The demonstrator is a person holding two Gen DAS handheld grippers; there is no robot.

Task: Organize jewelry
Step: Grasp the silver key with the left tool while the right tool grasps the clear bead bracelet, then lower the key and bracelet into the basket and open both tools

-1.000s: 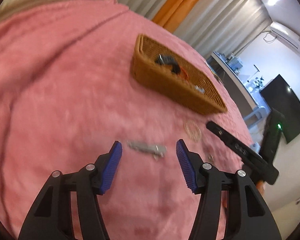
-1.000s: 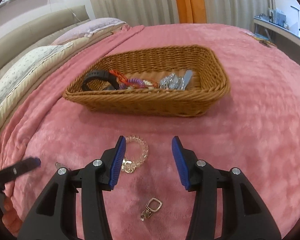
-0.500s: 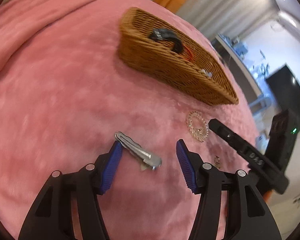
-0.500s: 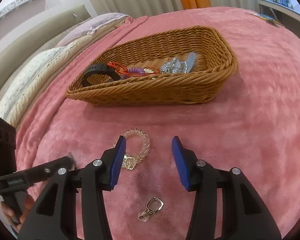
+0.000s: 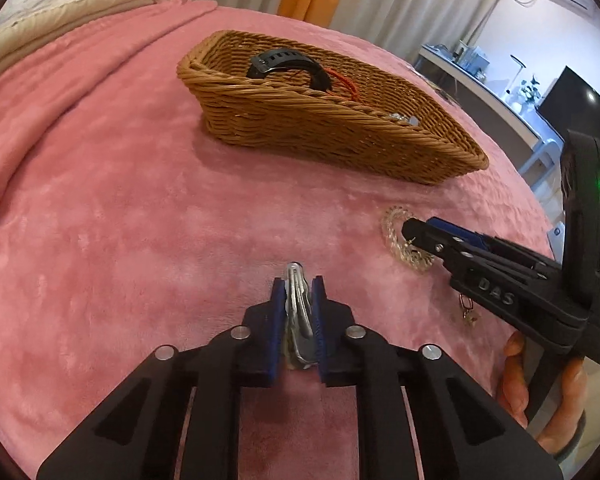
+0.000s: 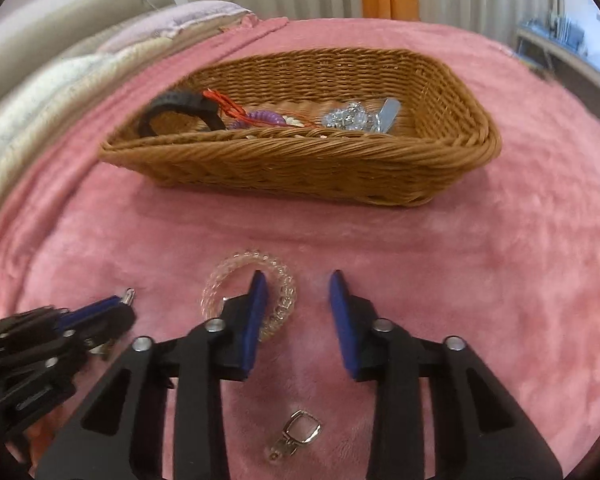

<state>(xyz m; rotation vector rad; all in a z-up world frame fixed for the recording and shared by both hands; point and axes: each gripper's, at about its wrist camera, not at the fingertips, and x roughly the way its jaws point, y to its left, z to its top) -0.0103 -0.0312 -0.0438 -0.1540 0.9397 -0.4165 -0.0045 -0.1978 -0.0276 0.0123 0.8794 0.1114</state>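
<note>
The silver hair clip [image 5: 298,312] is pinched between the blue pads of the left gripper [image 5: 297,308], whose jaws have just been closing onto it. The clip's long axis runs along the fingers, its tip poking out beyond them toward the wicker basket [image 5: 340,136], which lies ahead and up-frame on the pink blanket [image 5: 100,200]; a lift and forward carry is judged to be next.

The clip looks like thin, layered metal, narrow and shiny.

The right gripper [image 6: 296,316] has also just been closing, yet its jaws are seen still parted with a gap. Its left pad [image 6: 256,320] overlaps the clear spiral hair tie [image 6: 236,276], which lies mostly left of the gap, so a leftward shift is judged needed. A small silver clasp charm [image 6: 300,436] lies nearer the camera, below the jaws. The basket already holds a black watch [image 6: 180,110] and other pieces.
</note>
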